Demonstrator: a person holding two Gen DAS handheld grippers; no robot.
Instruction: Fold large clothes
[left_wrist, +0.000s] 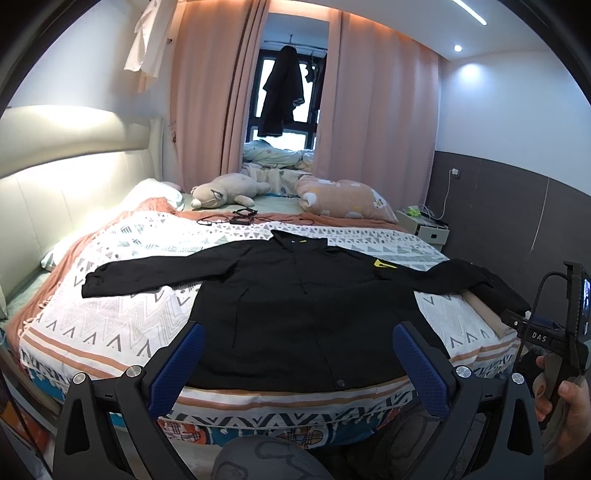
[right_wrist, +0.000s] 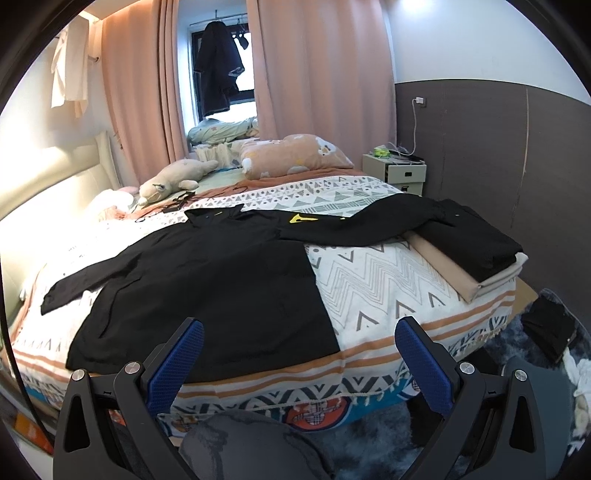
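Jacket lay flat on the bed, front up, sleeves spread, likely staged for folding. Left tongs and right tongs were wide open, empty, held off the hem.

My left gripper and right gripper: black angular frames, blue textured pads, silver round screws at the pivots. In the left view the right unit's body is lettered "DAS", with a black cable.
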